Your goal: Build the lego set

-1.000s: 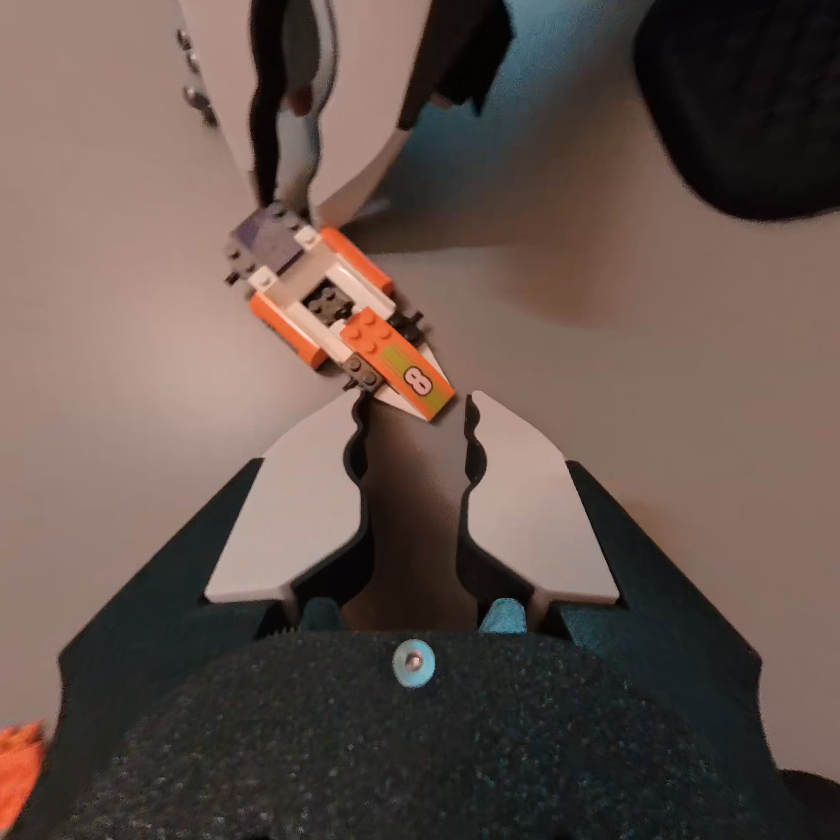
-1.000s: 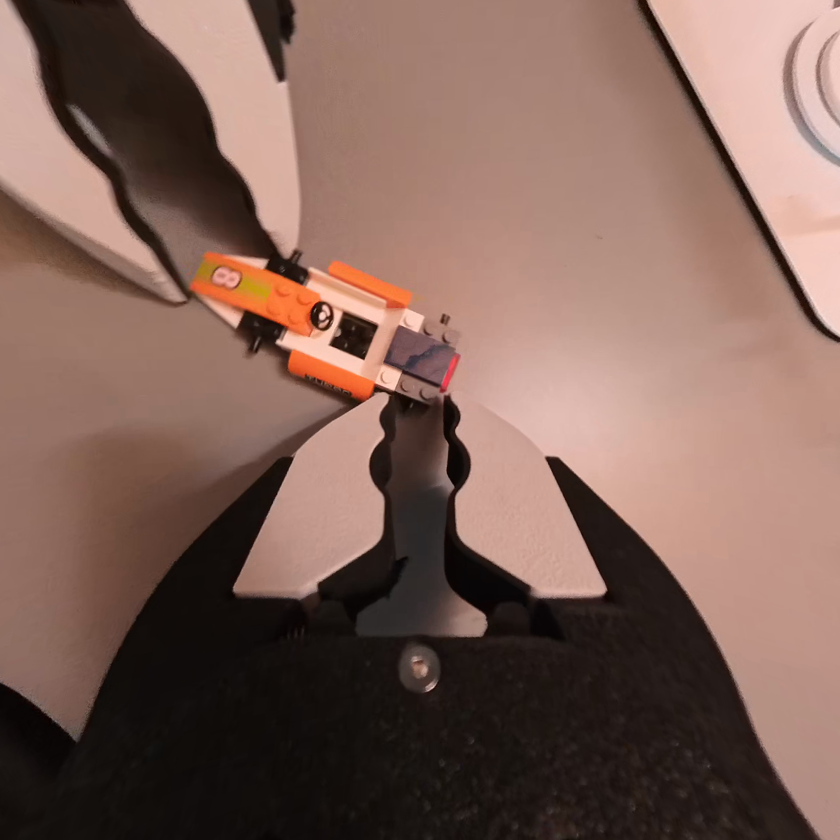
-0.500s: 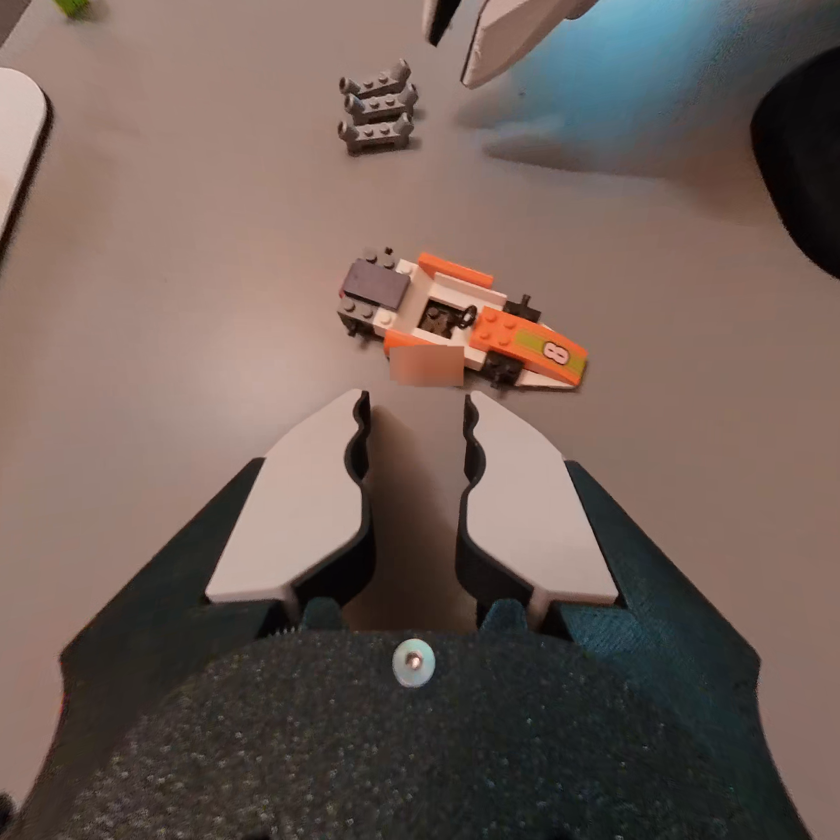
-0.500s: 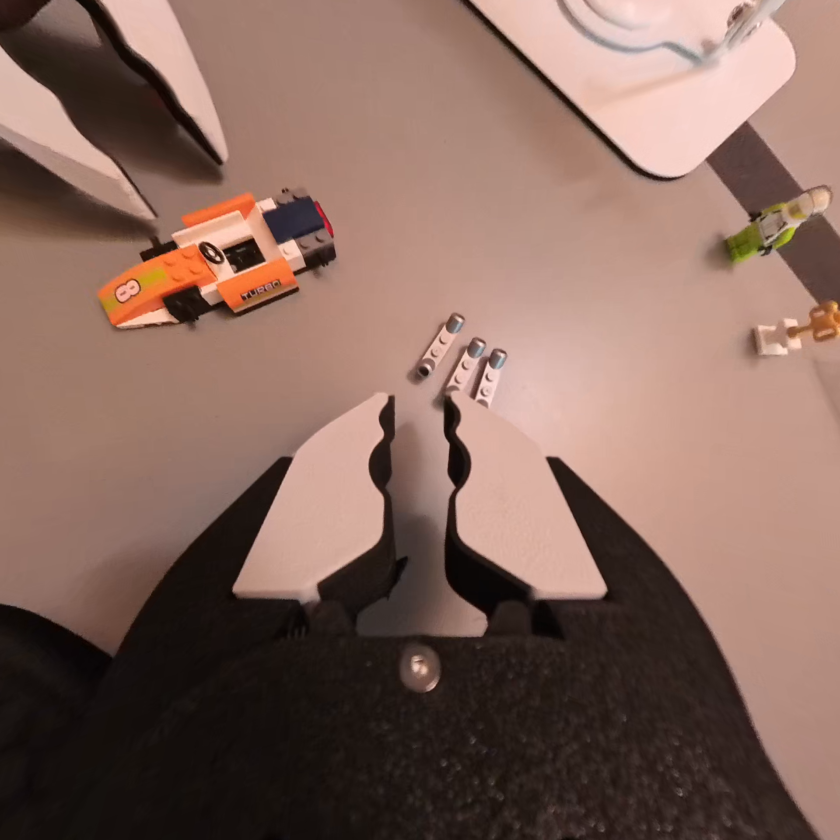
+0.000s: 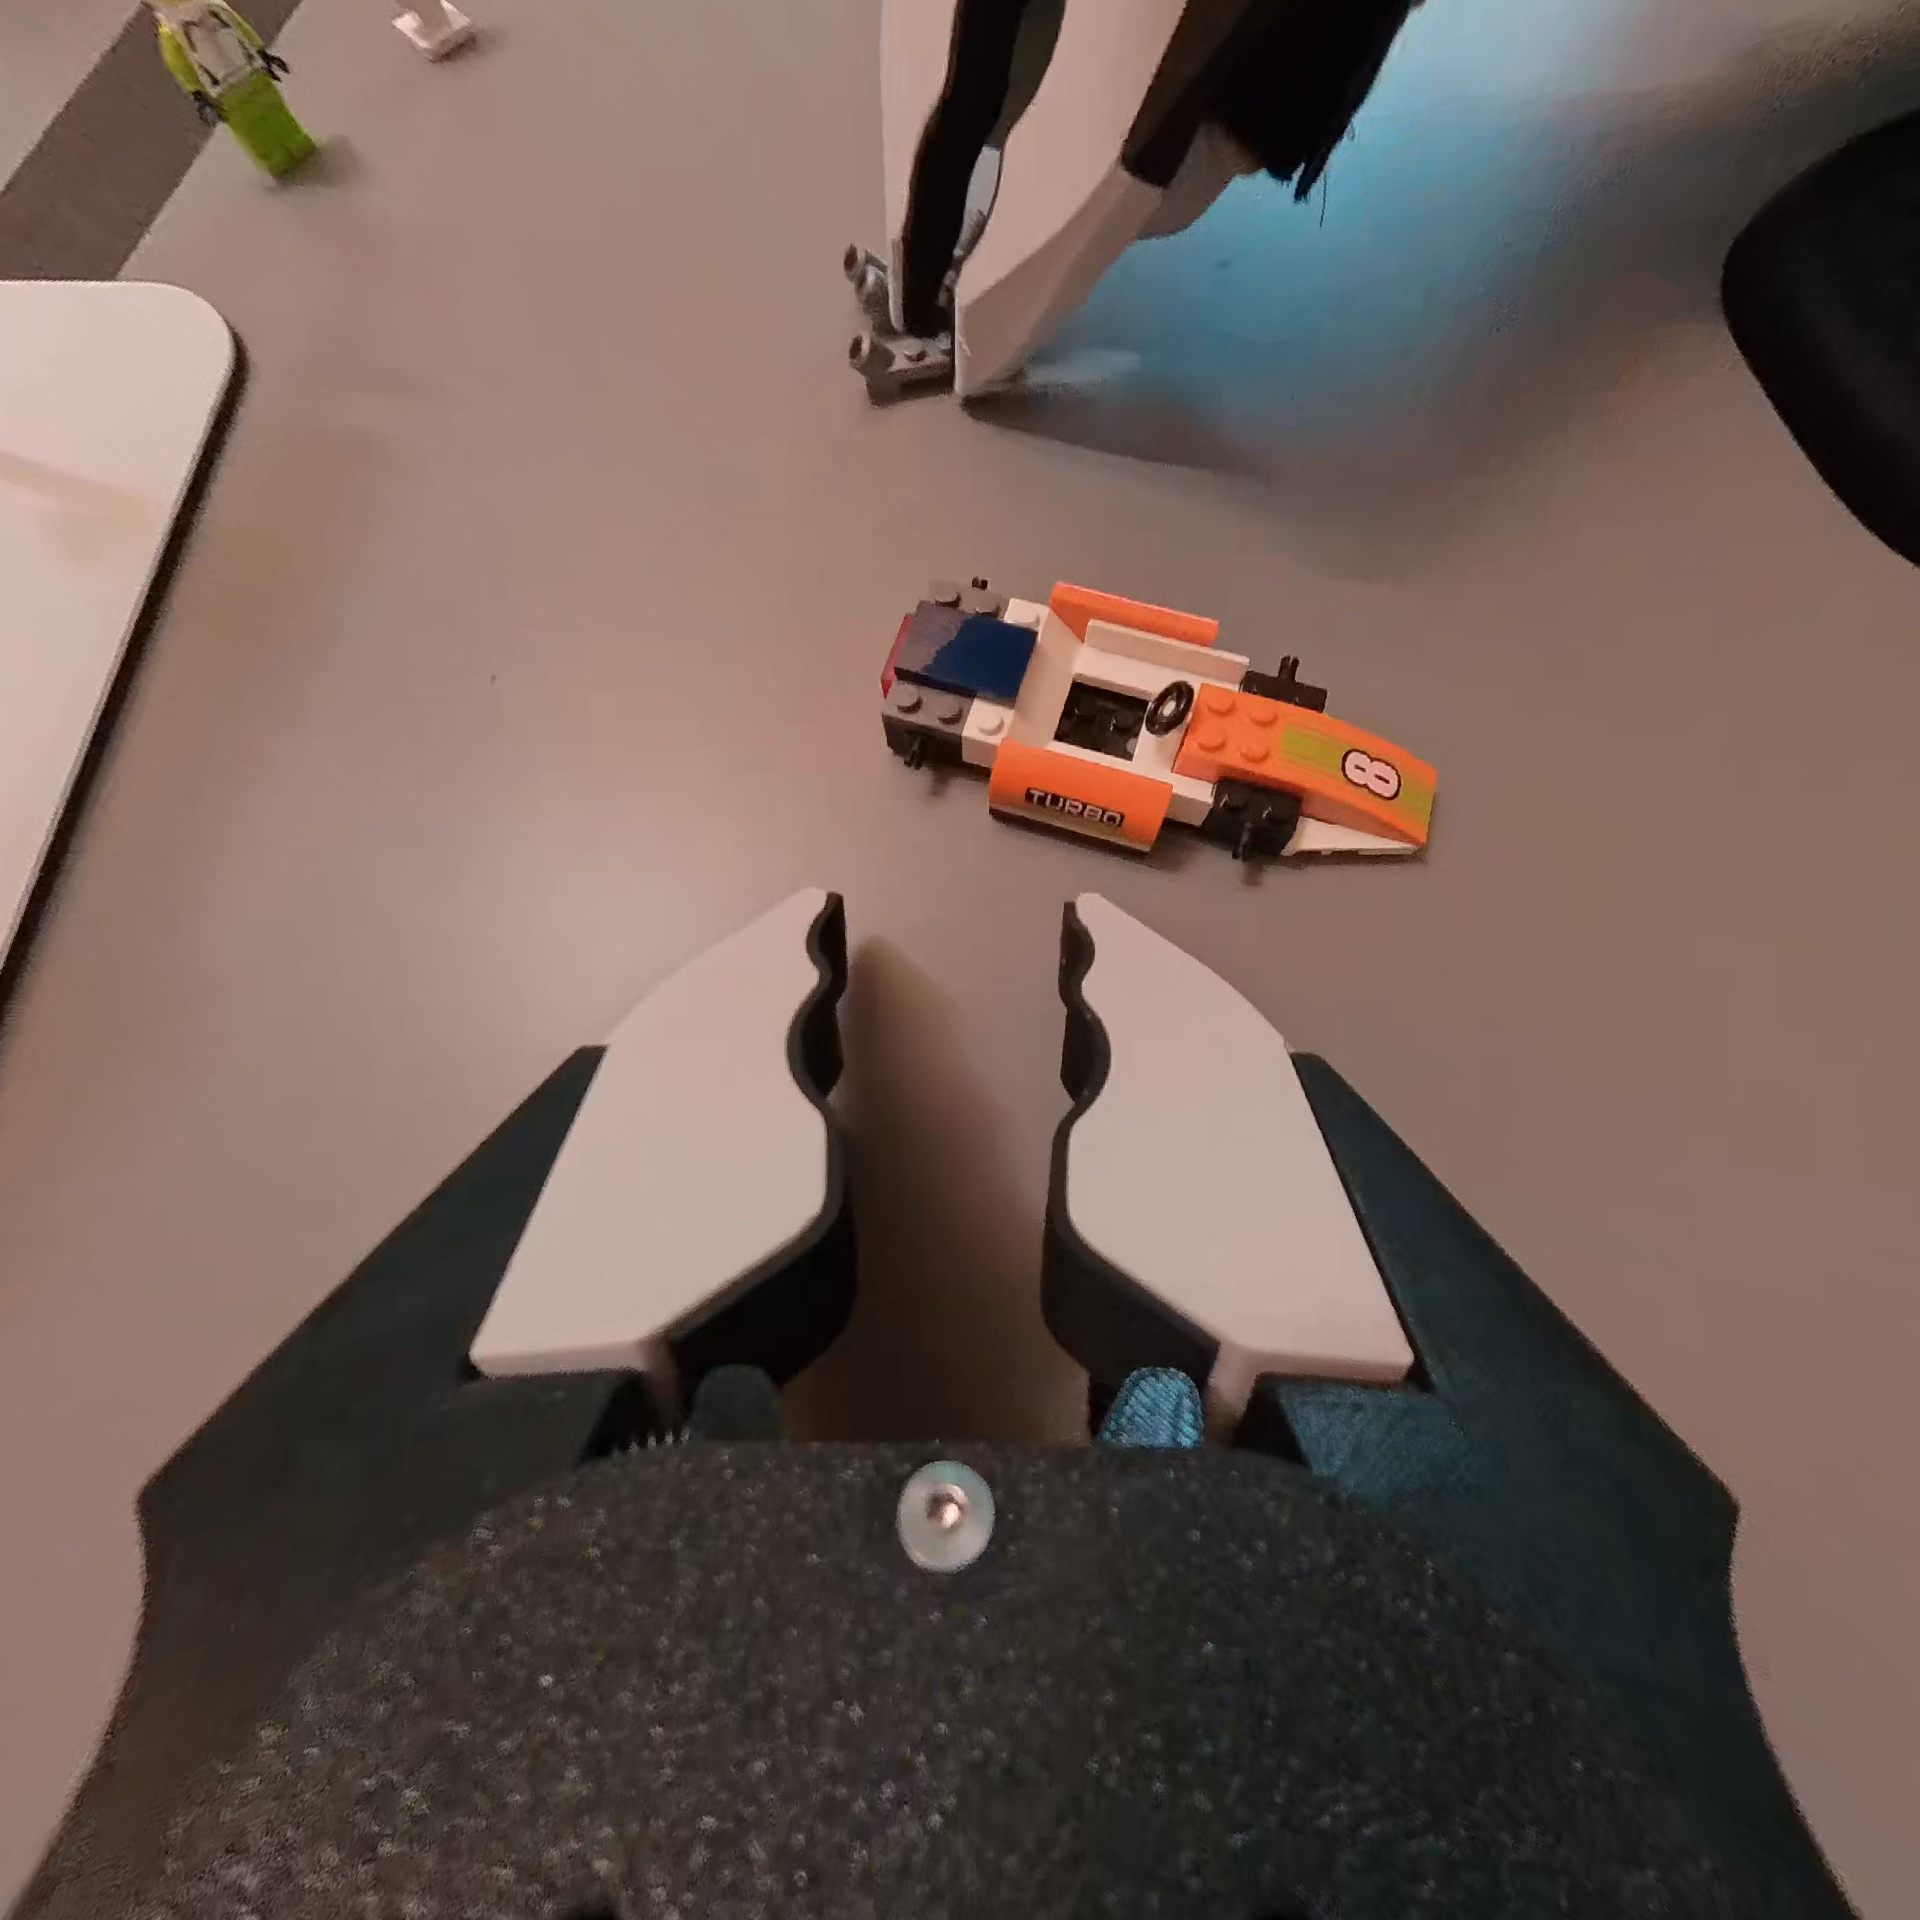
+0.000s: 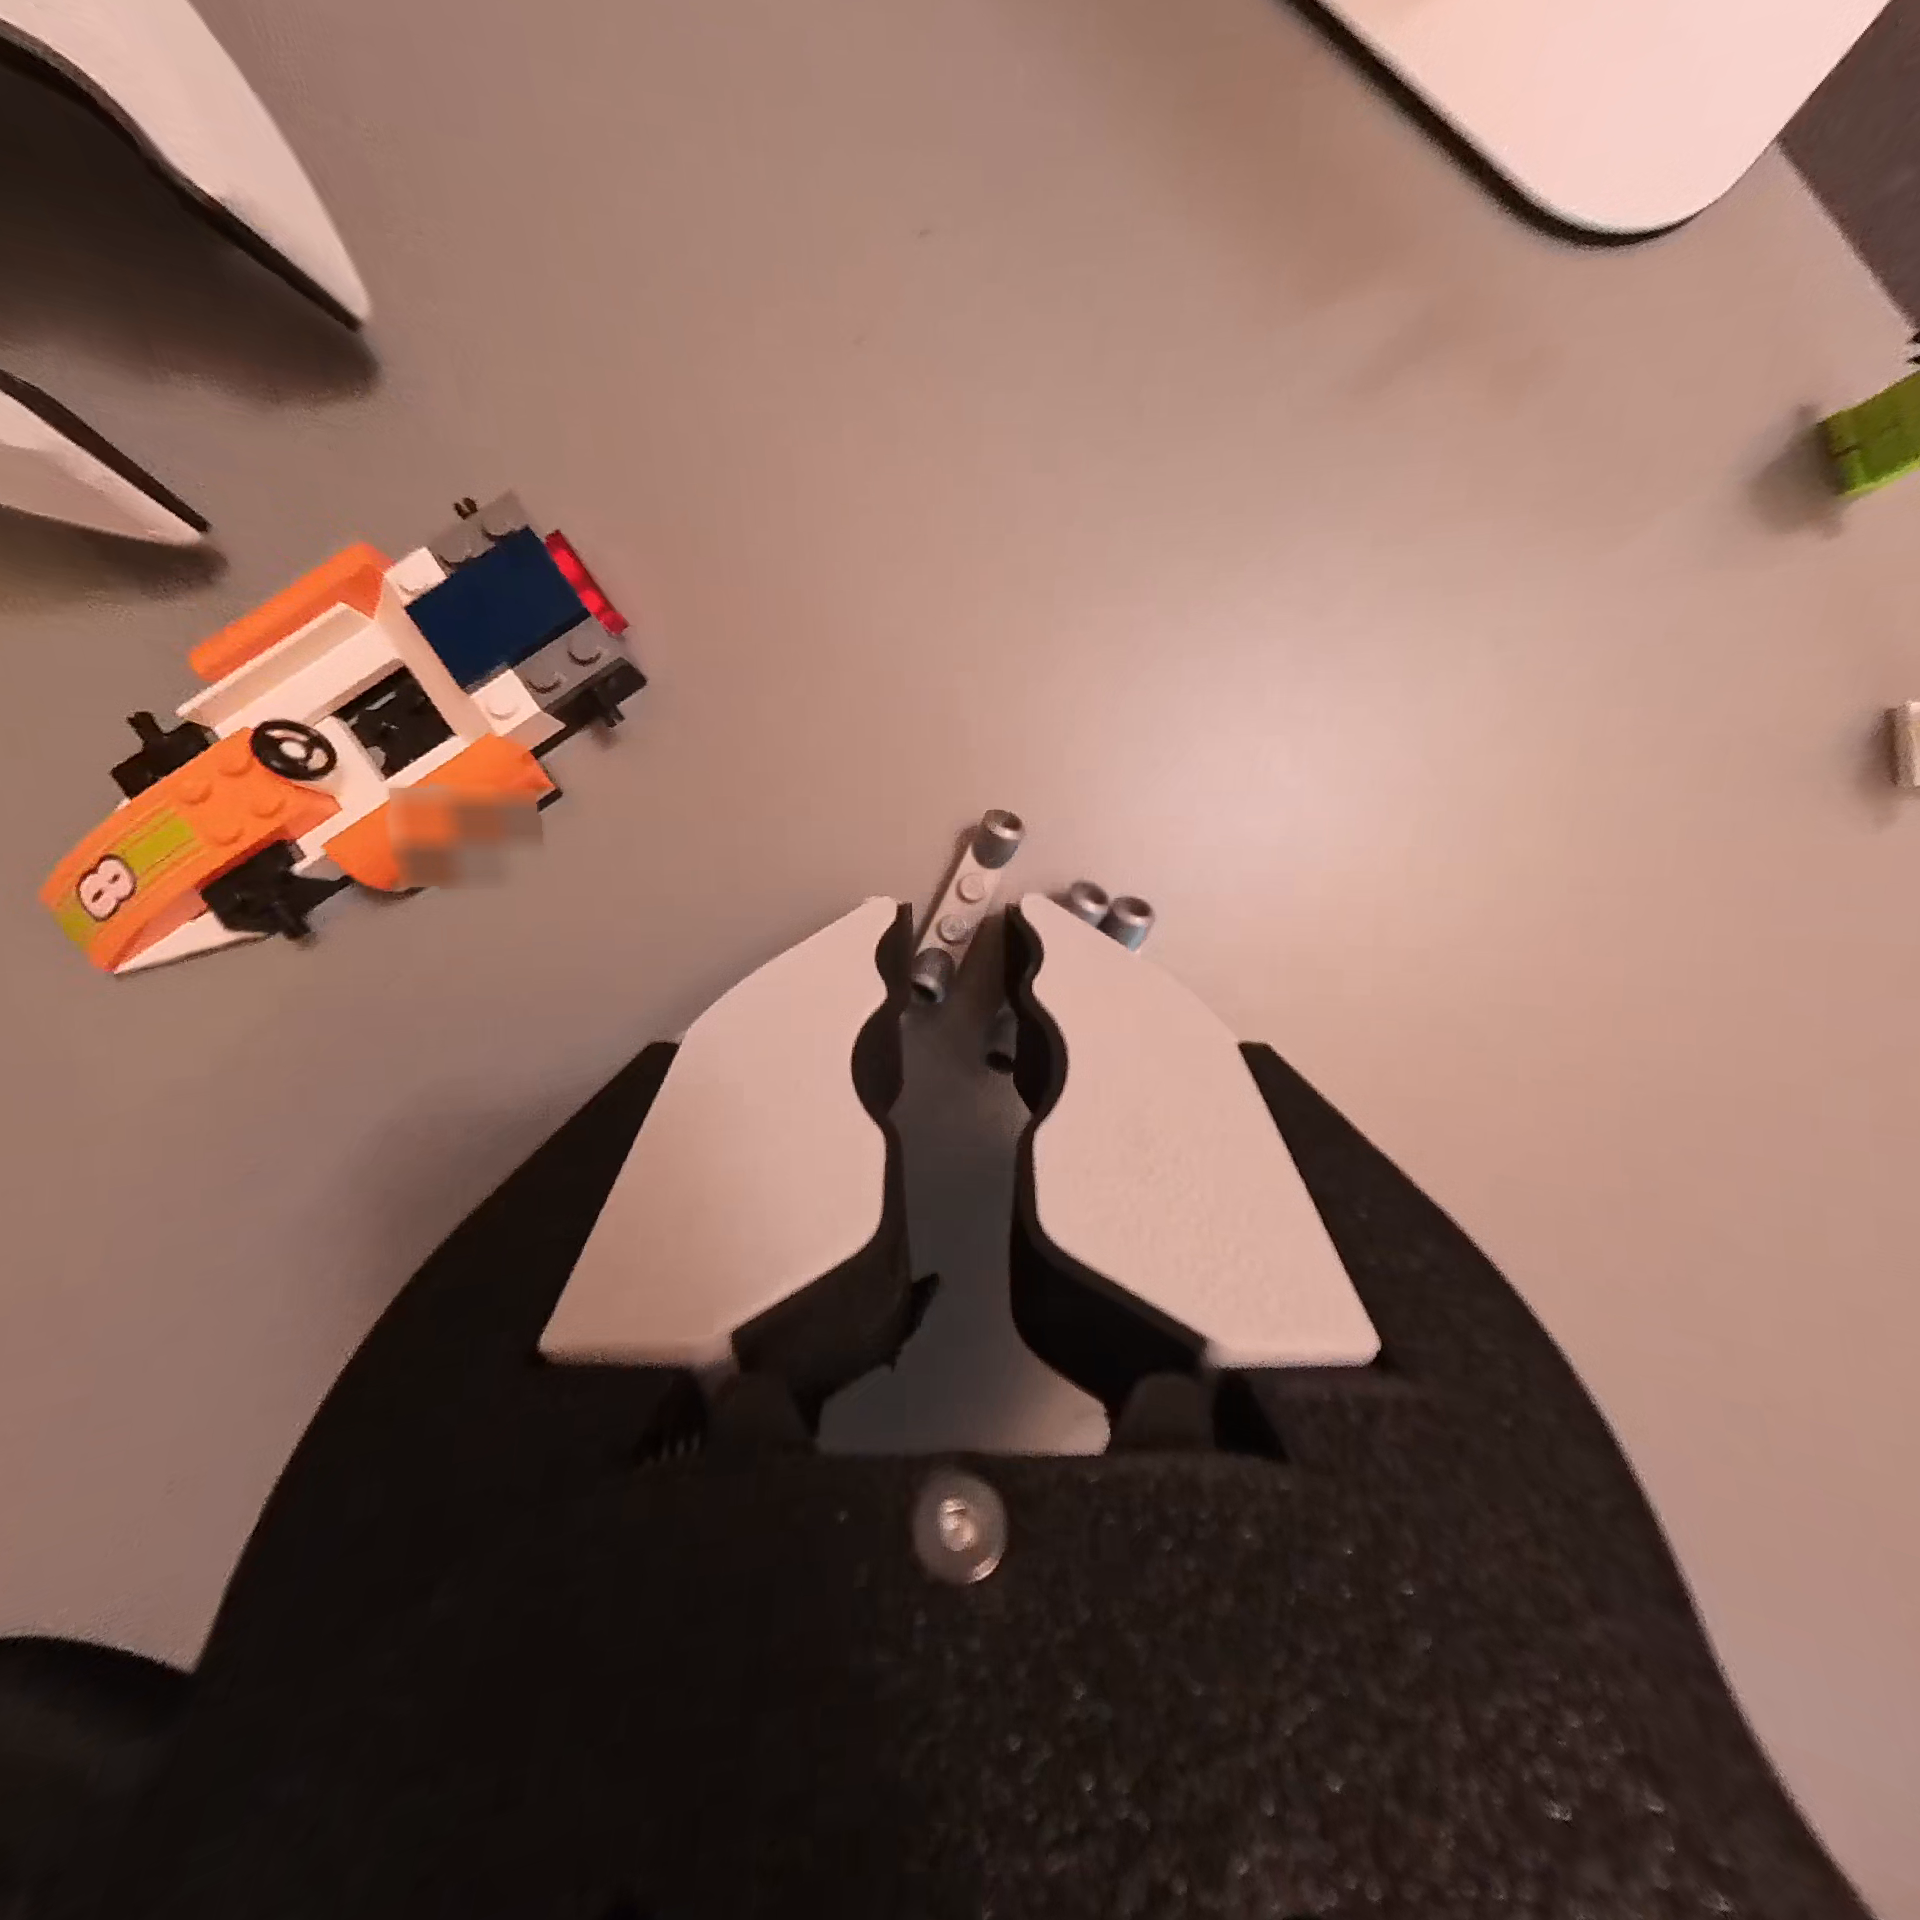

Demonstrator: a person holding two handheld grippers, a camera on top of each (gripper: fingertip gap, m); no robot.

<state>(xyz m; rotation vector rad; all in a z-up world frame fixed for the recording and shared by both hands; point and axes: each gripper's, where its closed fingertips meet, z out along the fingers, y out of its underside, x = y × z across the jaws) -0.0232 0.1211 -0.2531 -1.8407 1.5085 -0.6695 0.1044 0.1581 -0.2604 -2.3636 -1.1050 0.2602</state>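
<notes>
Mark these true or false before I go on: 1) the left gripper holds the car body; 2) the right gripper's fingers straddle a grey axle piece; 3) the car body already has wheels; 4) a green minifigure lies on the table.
1) False. The left gripper is open and empty; the car body lies on the table ahead of it.
2) True. The right gripper has one grey axle piece between its fingertips, not yet clamped.
3) False. Its black axle pins are bare; no wheels show.
4) True. The green minifigure lies at the far left.
</notes>
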